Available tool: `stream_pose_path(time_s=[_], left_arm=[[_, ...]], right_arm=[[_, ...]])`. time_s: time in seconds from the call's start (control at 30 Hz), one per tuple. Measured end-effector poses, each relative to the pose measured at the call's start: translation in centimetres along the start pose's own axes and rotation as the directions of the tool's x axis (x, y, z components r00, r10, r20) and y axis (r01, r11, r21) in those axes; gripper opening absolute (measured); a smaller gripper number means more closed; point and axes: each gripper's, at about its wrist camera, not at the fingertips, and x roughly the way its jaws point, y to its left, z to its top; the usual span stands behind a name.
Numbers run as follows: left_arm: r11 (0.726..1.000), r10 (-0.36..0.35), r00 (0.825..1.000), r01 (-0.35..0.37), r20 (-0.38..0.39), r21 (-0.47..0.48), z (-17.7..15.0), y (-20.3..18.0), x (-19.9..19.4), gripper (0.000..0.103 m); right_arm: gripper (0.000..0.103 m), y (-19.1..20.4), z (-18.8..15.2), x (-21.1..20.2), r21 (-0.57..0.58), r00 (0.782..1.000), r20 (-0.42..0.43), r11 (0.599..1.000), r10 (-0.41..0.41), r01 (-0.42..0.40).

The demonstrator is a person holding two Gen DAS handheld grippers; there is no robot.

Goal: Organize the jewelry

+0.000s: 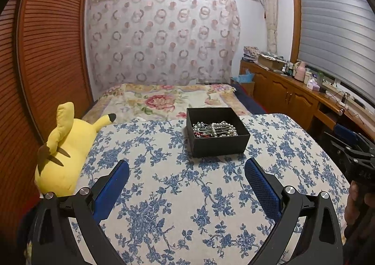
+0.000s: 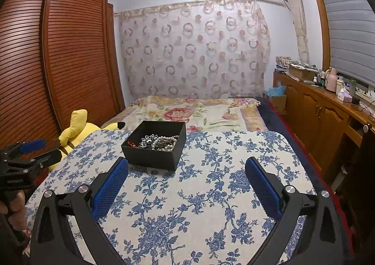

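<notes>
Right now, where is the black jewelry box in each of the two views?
Left wrist view: the black jewelry box sits right of centre, beyond the open left tool.
Right wrist view: the box sits left of centre.
Shared landmark: the yellow plush toy at the table's left edge.
</notes>
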Motion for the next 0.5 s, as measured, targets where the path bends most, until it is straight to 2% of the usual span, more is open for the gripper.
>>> stream_pose_path(time_s=[0.5], left_arm=[[1.000, -0.006, 1.000, 0.006, 0.006, -0.003, -0.07, -0.09, -0.30, 0.095]], right_arm=[[0.100, 0.01, -0.19, 0.08, 0.002, 1.000, -0.005, 1.000, 0.002, -0.002]])
